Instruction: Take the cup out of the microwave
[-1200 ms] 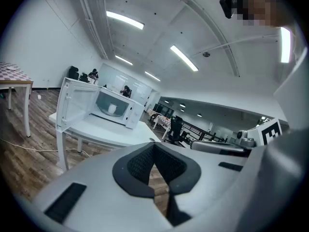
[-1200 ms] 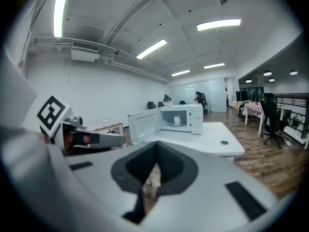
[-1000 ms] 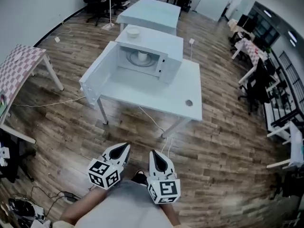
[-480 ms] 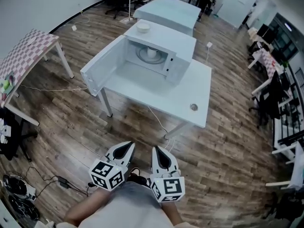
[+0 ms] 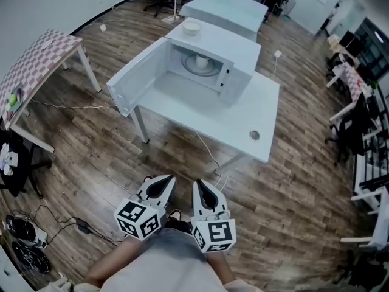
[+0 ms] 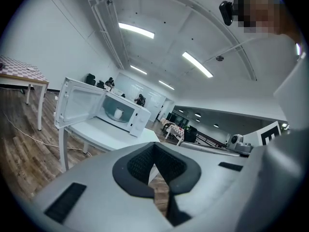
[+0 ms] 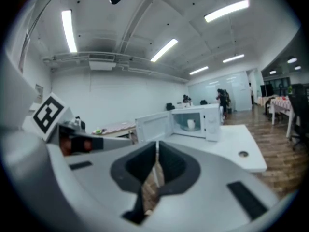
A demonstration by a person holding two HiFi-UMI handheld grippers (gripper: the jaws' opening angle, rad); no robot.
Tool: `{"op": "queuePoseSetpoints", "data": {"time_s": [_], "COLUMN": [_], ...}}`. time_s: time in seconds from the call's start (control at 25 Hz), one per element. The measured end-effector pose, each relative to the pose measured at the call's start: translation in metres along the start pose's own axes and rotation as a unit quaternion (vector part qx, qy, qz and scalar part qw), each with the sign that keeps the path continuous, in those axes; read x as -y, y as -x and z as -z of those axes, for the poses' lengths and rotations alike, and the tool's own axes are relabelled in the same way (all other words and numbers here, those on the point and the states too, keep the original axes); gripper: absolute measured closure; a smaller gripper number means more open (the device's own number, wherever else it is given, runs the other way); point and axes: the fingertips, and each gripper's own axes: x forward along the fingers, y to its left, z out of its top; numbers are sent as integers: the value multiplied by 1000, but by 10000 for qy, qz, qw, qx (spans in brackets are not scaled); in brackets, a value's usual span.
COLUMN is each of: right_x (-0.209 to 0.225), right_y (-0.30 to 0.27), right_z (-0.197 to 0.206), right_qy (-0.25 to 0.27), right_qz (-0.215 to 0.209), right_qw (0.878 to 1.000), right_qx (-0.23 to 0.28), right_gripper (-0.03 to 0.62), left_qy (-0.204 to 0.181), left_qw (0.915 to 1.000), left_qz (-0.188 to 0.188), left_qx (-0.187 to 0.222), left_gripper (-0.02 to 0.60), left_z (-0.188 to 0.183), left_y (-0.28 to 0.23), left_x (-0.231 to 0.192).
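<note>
Down at the person's waist, left gripper (image 5: 163, 186) and right gripper (image 5: 199, 190) are hanging side by side, tips nearly level, both aiming toward the table (image 5: 200, 111). Each one's own view is showing its jaws pressed together with nothing between them. Bare floor (image 5: 182, 157) is lying between the grippers and the table, so the two are well apart. Microwave (image 5: 240, 72) is standing on the table's far half, door (image 5: 137, 81) hanging wide open to the left. Cup (image 5: 202, 60) is sitting upright inside the cavity, about mid-turntable (image 5: 214, 70), untouched. Bowl (image 5: 191, 27) is resting on the microwave's top. Reading: approach stage, with the reach not yet begun and the door needing no work. The next move is calling for getting to the table's front edge, parting one pair of jaws, and going into the cavity roughly level to straddle the cup. The right side is looking handier, since the door is crowding the left.
</note>
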Motion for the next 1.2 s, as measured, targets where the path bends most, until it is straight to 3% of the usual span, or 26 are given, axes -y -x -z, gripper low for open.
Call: {"op": "queuePoseSetpoints", "data": {"time_s": [0.44, 1.2], "right_x": [11, 18], "right_y": [-33, -126], "right_z": [-8, -20], "right_qy": [-76, -149], "right_qz": [39, 129], "right_qw": [10000, 9994], "right_qx": [-10, -286], "right_gripper": [571, 569], "left_qy": [-30, 179], "left_qw": [9998, 9985], "left_qz": [188, 457], "left_qx": [-2, -237], "left_gripper": [572, 572], "left_z": [-21, -58], "left_y": [-30, -83], "left_x": [-15, -82]}}
